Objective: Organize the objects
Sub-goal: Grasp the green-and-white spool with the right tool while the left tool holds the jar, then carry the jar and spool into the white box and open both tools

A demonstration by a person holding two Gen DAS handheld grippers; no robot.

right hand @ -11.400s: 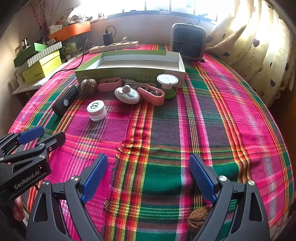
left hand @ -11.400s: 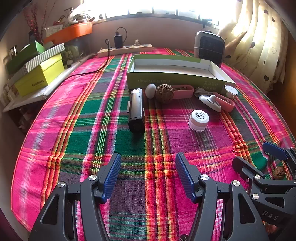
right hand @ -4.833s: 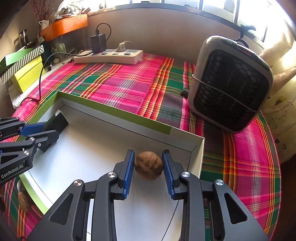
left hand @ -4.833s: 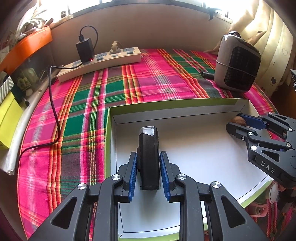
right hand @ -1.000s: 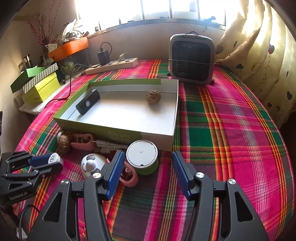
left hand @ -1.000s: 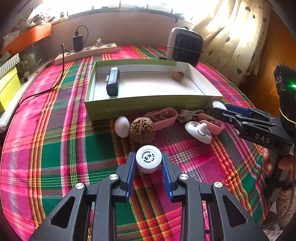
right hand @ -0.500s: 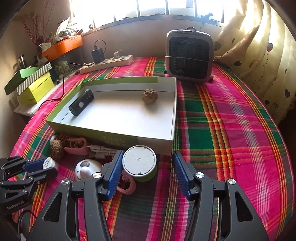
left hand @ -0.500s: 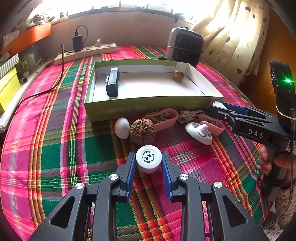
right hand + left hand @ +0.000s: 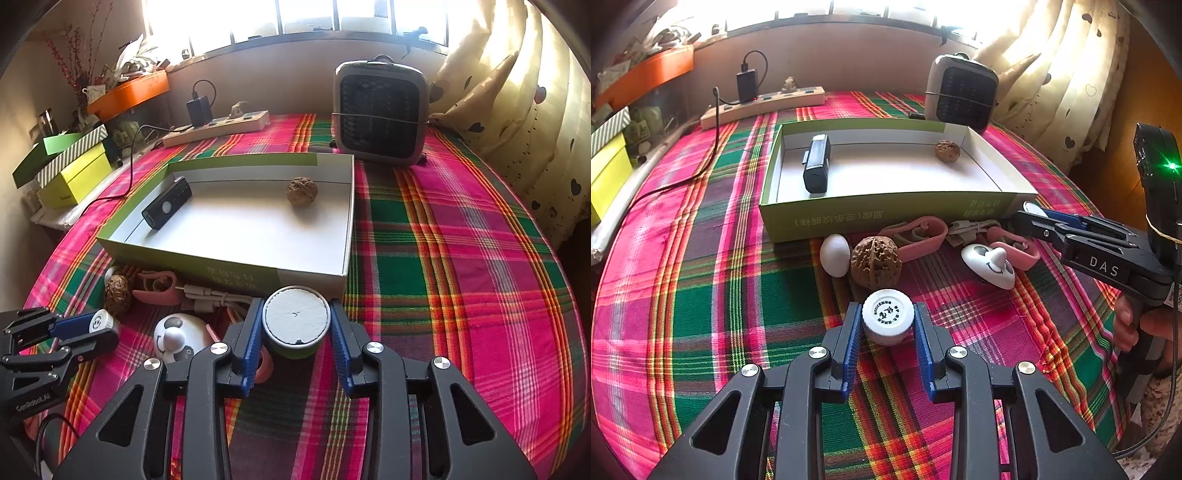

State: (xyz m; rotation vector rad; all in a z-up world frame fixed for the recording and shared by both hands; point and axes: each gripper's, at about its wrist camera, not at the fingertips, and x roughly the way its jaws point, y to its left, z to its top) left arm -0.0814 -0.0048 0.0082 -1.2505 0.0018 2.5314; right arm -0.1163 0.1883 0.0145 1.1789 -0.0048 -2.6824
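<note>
A green-walled white box [image 9: 871, 218] [image 9: 192, 260] holds a black device [image 9: 816, 164] [image 9: 167, 207] and a walnut [image 9: 947, 150] [image 9: 302, 191]. My left gripper [image 9: 887, 325] is shut on a small white jar [image 9: 888, 315], which also shows in the right wrist view [image 9: 100, 322]. My right gripper [image 9: 296, 328] is shut on a round green tub with a white lid [image 9: 296, 321], just in front of the box's right corner. A white egg [image 9: 834, 254], a big walnut [image 9: 875, 262], pink clips [image 9: 916, 236], a cable [image 9: 967, 229] and a white spinner toy [image 9: 990, 260] [image 9: 177, 338] lie along the box front.
A grey fan heater [image 9: 962, 96] [image 9: 380, 114] stands behind the box. A power strip with charger [image 9: 764, 101] [image 9: 218, 123] lies at the back. Green and yellow boxes [image 9: 70, 166] sit at the left edge. A curtain [image 9: 517, 110] hangs on the right.
My right gripper has closed its fingers onto the green tub. My left gripper stays shut on the white jar, almost still.
</note>
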